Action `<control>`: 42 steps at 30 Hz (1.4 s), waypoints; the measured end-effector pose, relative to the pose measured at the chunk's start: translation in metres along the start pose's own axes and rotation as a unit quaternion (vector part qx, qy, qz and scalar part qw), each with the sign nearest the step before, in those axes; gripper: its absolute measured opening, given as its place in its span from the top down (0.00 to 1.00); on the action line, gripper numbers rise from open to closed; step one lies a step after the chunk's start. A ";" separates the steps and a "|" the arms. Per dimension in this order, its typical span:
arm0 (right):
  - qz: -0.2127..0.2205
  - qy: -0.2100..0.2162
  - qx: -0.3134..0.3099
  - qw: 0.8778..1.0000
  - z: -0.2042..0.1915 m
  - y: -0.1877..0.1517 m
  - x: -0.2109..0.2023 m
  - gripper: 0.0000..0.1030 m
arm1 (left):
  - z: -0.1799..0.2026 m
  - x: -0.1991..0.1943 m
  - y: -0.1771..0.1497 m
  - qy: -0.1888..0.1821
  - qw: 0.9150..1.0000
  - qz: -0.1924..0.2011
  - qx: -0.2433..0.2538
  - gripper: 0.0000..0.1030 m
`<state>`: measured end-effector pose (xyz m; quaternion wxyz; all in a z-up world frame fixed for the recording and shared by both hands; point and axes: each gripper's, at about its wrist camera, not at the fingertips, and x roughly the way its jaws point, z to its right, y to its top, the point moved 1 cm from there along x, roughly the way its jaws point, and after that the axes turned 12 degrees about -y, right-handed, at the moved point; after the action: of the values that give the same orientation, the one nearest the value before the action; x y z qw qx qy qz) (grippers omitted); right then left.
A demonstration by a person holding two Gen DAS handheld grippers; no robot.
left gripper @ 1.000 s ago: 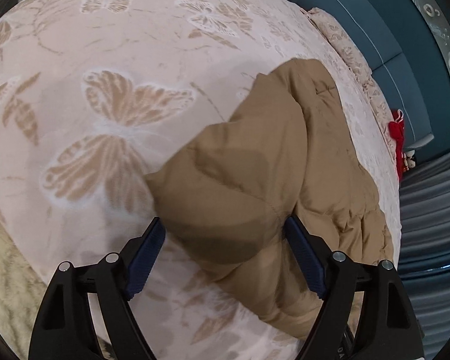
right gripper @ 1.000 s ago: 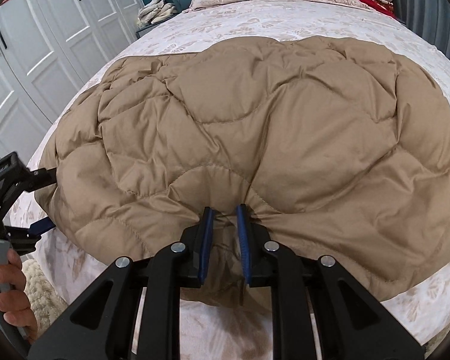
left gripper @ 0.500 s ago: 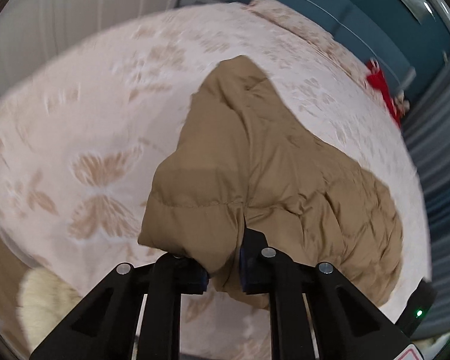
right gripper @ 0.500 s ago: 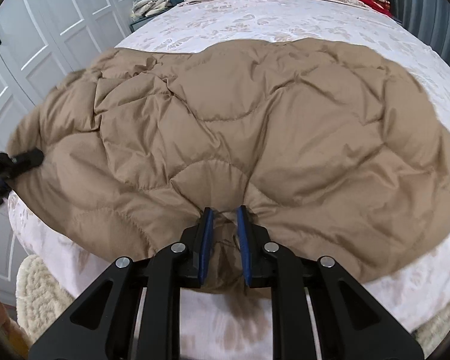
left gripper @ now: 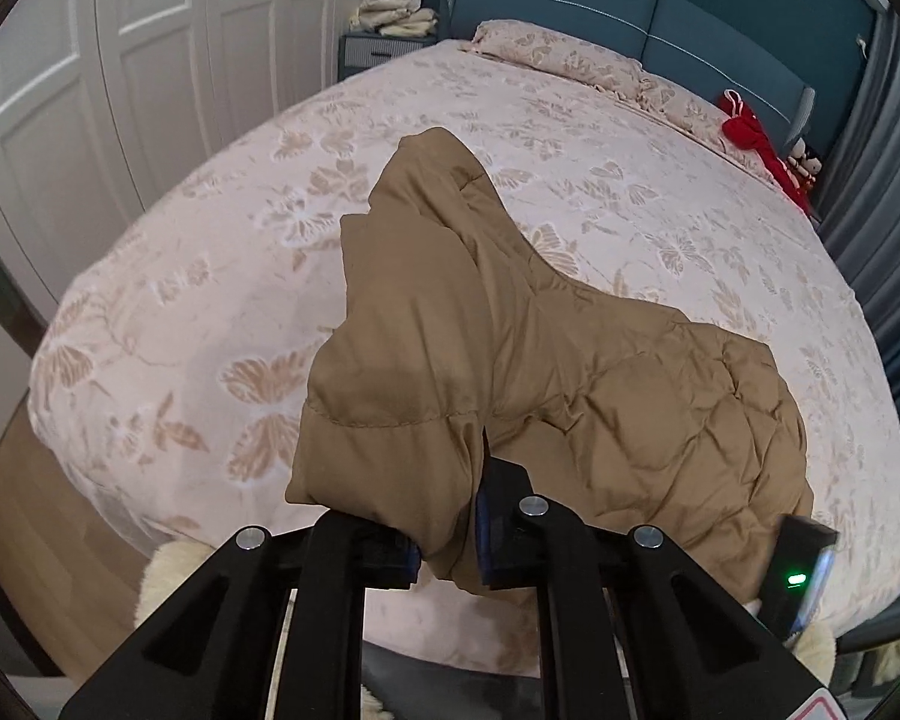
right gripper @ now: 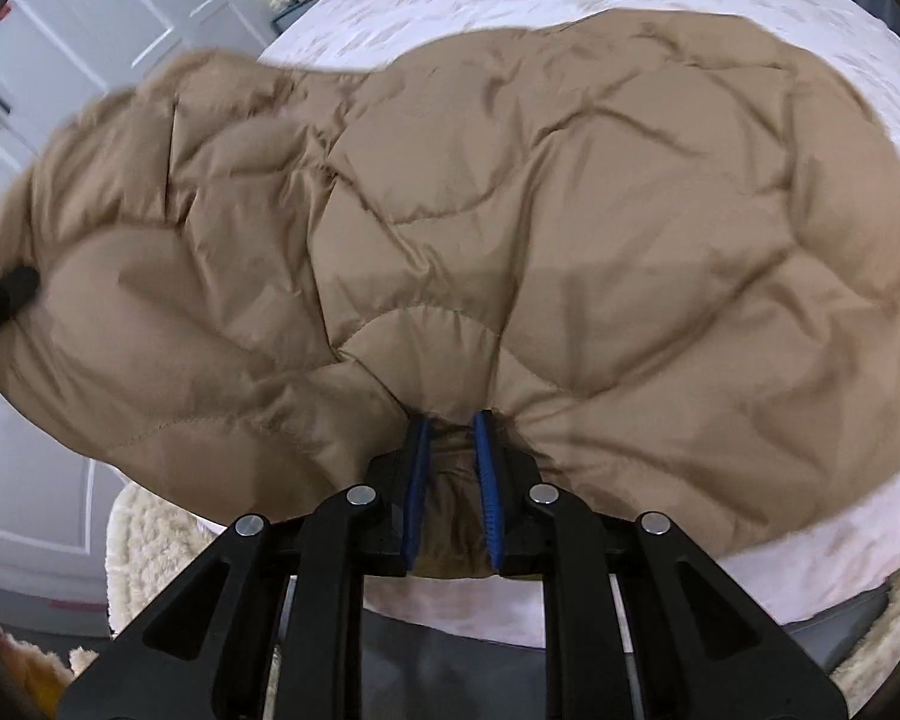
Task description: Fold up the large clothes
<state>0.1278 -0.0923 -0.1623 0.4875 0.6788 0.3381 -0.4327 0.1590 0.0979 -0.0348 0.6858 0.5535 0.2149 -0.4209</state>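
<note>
A tan quilted down jacket [left gripper: 600, 396] lies on the bed, its near edge lifted. My left gripper [left gripper: 447, 531] is shut on the jacket's left corner and holds it up off the cover. My right gripper [right gripper: 453, 483] is shut on the jacket's near hem [right gripper: 450, 372], with fabric bunched between its blue pads [right gripper: 417, 480]. The jacket fills most of the right wrist view [right gripper: 570, 192]. The tip of my left gripper shows at that view's far left edge [right gripper: 6, 294]. The right gripper's body shows at the lower right of the left wrist view [left gripper: 801, 570].
The bed has a pink cover with butterfly print [left gripper: 210, 300]. Pillows [left gripper: 558, 51] and a red garment [left gripper: 756, 144] lie at the blue headboard. White wardrobe doors [left gripper: 90, 90] stand on the left. A nightstand with folded cloth [left gripper: 390, 18] is beyond. A cream fluffy rug [right gripper: 156, 546] lies below.
My left gripper closed on the jacket's left corner and lifted it, rising back from the bed. My right gripper kept its hold and raised the hem; the jacket has shifted up and left.
</note>
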 end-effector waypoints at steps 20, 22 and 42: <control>-0.020 0.052 0.091 0.994 0.083 -0.015 -0.002 0.89 | 0.120 -0.002 -0.006 -0.019 0.990 0.020 0.135 0.91; -0.012 0.046 0.084 0.995 0.080 -0.015 0.008 0.89 | 0.133 0.000 -0.010 -0.022 0.988 0.017 0.150 0.91; 0.016 -0.097 0.096 0.991 0.216 -0.065 -0.108 0.85 | 0.235 0.082 -0.096 -0.078 0.959 -0.108 0.250 0.91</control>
<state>-0.0281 -0.2835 -0.1201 0.4576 0.6823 0.2354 -0.5192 0.0863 -0.1544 -0.0832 0.4905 0.6461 0.1076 -0.5747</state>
